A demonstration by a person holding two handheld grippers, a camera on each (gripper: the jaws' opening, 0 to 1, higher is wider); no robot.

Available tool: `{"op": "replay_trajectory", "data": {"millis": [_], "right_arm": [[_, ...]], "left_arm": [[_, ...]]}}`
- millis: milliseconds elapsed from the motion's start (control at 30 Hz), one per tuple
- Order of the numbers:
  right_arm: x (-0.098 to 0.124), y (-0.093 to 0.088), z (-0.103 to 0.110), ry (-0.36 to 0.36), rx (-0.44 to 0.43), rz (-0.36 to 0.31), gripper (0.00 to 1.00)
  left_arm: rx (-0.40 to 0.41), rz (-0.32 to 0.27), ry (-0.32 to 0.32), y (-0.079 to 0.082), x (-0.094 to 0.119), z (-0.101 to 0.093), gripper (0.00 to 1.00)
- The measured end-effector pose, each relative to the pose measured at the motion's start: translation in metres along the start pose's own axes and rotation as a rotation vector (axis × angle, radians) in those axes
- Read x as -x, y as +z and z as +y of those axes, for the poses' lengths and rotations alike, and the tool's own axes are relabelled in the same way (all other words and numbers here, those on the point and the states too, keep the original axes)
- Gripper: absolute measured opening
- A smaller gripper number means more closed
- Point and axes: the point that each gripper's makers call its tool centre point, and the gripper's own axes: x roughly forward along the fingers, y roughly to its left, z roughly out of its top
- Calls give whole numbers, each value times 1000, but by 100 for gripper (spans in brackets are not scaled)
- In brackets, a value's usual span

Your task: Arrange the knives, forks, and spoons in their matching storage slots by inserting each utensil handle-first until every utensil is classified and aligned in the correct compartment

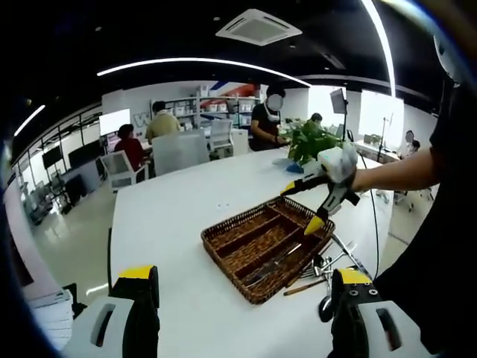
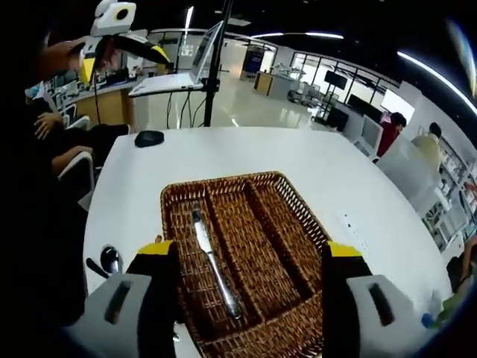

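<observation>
Your right hand-held gripper (image 2: 250,294) hovers released at lower centre over the wicker tray (image 2: 294,224), where one knife (image 2: 212,261) lies in its left slot. Your left hand-held gripper (image 1: 242,317) is released too, above the white counter (image 1: 171,216); loose utensils (image 1: 328,265) sit right of the tray.

Open-plan office, dark ceiling. Ceiling air-conditioning cassette (image 1: 258,27) above white worktop (image 1: 186,216); curved strip light (image 1: 201,63) beside it. White shelving (image 1: 212,108) on far wall beyond worktop. White chairs (image 1: 179,149) at worktop's far end, people seated there. Potted plant (image 1: 309,142) at worktop's far corner. Glossy pale floor (image 1: 71,239) beside worktop.
</observation>
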Motion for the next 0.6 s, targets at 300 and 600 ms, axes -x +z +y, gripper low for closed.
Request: {"op": "replay_trajectory", "data": {"millis": [300, 600], "right_arm": [[55, -4, -10, -111, -63, -41, 99], [101, -11, -8, -201, -181, -109, 99]], "left_arm": [[-14, -33, 3, 10, -2, -14, 100], [9, -72, 15, 12, -2, -17, 100]]}}
